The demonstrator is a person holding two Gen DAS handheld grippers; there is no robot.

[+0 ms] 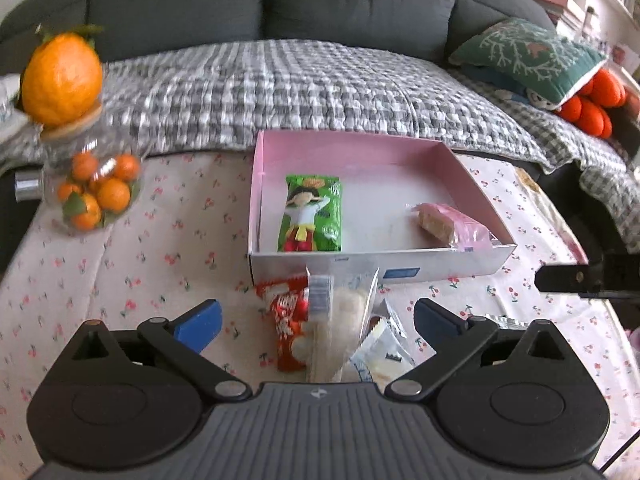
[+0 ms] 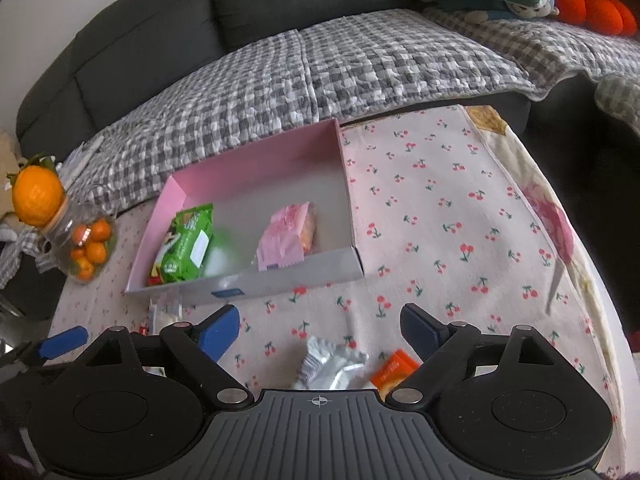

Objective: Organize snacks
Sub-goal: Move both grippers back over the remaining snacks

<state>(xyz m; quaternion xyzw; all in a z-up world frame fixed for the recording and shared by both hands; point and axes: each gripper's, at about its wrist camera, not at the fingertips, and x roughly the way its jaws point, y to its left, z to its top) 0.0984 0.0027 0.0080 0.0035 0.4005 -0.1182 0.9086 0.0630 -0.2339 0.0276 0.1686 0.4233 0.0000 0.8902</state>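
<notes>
A shallow pink-lined box (image 1: 440, 268) (image 2: 280, 280) lies on the cherry-print cloth. Inside it are a green snack pack (image 1: 312, 214) (image 2: 184, 244) on the left and a pink wafer pack (image 1: 454, 226) (image 2: 286, 238) on the right. My left gripper (image 1: 316, 318) stands open above a clear rice-cracker bag (image 1: 340, 324), a red snack pack (image 1: 290, 324) and a white wrapper (image 1: 386, 350) in front of the box, touching none. My right gripper (image 2: 320, 326) is open too, over a silver wrapper (image 2: 330, 364) and an orange pack (image 2: 394, 370).
A glass jar of small oranges (image 1: 94, 188) (image 2: 86, 246) with a large orange (image 1: 60, 78) on its lid stands at the left. A dark sofa with a checked blanket (image 1: 320, 84) runs behind the table. The right gripper's finger (image 1: 568, 278) shows at the right edge.
</notes>
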